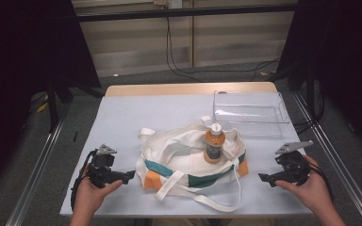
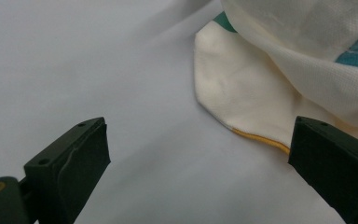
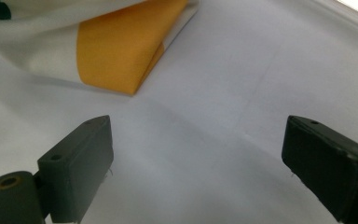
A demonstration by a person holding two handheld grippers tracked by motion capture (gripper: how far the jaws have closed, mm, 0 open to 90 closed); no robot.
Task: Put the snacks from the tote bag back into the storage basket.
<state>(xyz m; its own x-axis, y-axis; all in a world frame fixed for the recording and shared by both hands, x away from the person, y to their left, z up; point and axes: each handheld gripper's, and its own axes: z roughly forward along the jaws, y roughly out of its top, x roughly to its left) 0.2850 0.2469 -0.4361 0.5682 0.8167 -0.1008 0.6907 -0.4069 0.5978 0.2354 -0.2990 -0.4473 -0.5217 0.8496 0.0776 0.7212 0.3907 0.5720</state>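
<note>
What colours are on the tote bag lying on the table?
The tote bag is cream white with teal and orange patches and white straps, clearest in the high view.

Ahead of my jaws a pale blue-grey table [image 1: 122, 113] with a wooden far edge stands on grey floor [image 1: 136, 77]. Beyond it, beige panelled wall [image 1: 132, 42], black cables [image 1: 179, 66] and dark curtains [image 1: 28, 42] at both sides.

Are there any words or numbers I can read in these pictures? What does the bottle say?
No text can be read anywhere.
The orange bottle standing on the tote bag has a dark label, but its print is too small and blurred to read.
The bag shows only white, teal and orange panels, no words.
The clear plastic bin carries no visible writing.
</note>
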